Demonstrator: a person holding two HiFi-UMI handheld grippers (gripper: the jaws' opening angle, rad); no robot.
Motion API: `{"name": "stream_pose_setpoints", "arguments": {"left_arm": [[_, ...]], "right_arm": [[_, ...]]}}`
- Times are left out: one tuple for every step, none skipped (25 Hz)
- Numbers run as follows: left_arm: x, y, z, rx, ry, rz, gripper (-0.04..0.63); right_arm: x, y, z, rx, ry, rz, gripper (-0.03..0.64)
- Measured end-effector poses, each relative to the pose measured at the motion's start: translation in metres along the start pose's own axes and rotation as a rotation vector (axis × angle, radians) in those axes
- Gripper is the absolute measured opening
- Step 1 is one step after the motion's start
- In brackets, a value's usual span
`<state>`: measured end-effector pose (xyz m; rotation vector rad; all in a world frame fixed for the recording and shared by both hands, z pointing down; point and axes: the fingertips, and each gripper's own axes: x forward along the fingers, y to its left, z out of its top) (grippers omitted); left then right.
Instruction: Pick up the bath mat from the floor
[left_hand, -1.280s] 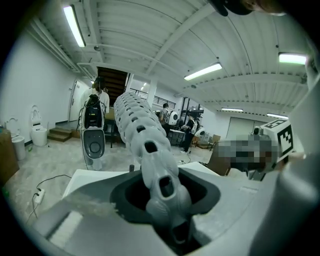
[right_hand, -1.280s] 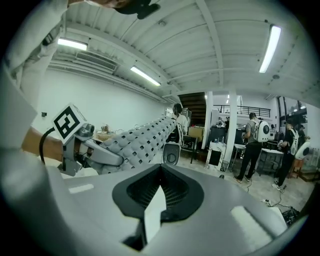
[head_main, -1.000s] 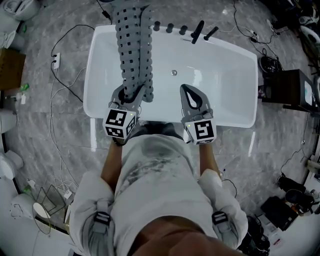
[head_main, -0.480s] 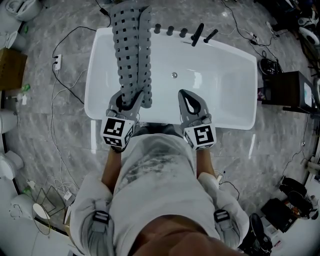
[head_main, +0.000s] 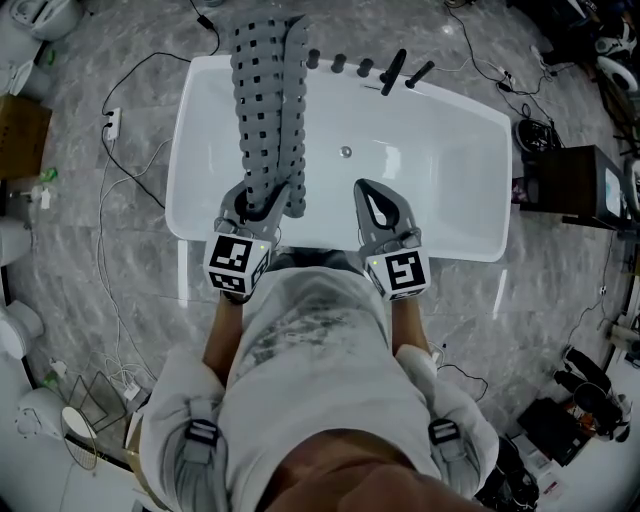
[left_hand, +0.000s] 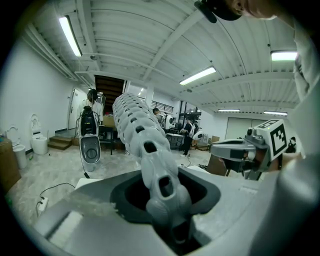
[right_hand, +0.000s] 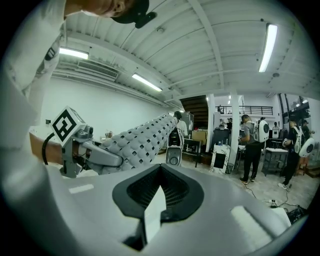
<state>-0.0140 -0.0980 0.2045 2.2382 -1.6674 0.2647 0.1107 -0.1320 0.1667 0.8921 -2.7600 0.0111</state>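
Note:
The grey bath mat, studded and full of square holes, hangs folded lengthwise from my left gripper, which is shut on its near end. The mat stretches over the white bathtub and past its far rim. In the left gripper view the mat rises from between the closed jaws of the left gripper. My right gripper hovers beside it over the tub's near rim, shut with nothing in it. The right gripper view shows its own closed jaws empty, and the mat to the left.
Black tap handles stand on the tub's far rim. Cables and a power strip lie on the marble floor at the left. A dark cabinet stands to the right. People stand in the background.
Almost nothing: the hanging mat has swayed slightly, and both grippers keep their places over the tub's near rim.

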Motion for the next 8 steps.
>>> {"name": "stream_pose_setpoints", "arguments": {"left_arm": [[0.0017, -0.0012, -0.0002, -0.001, 0.001, 0.0, 0.147], [0.0035, -0.0024, -0.0004, -0.001, 0.002, 0.0, 0.147], [0.0047, -0.0031, -0.0007, -0.001, 0.003, 0.0, 0.147], [0.0049, -0.0033, -0.001, -0.001, 0.004, 0.001, 0.147], [0.0045, -0.0028, -0.0013, -0.002, 0.004, 0.001, 0.147], [0.0038, -0.002, -0.0017, -0.002, 0.005, 0.001, 0.147], [0.0031, -0.0011, -0.002, -0.003, 0.005, 0.001, 0.147], [0.0023, -0.0002, -0.0024, -0.003, 0.004, 0.001, 0.147]], "right_arm": [[-0.0003, -0.0013, -0.0018, 0.001, 0.004, 0.001, 0.002], [-0.0004, -0.0026, -0.0028, 0.003, 0.005, 0.002, 0.002], [-0.0004, -0.0033, -0.0028, 0.004, 0.006, 0.003, 0.002], [-0.0001, -0.0031, -0.0024, 0.004, 0.008, 0.004, 0.002], [0.0003, -0.0022, -0.0021, 0.004, 0.012, 0.005, 0.002], [0.0008, -0.0011, -0.0023, 0.003, 0.014, 0.006, 0.002], [0.0013, 0.0, -0.003, 0.002, 0.017, 0.007, 0.002], [0.0018, 0.0011, -0.004, 0.0, 0.02, 0.008, 0.002]]}}
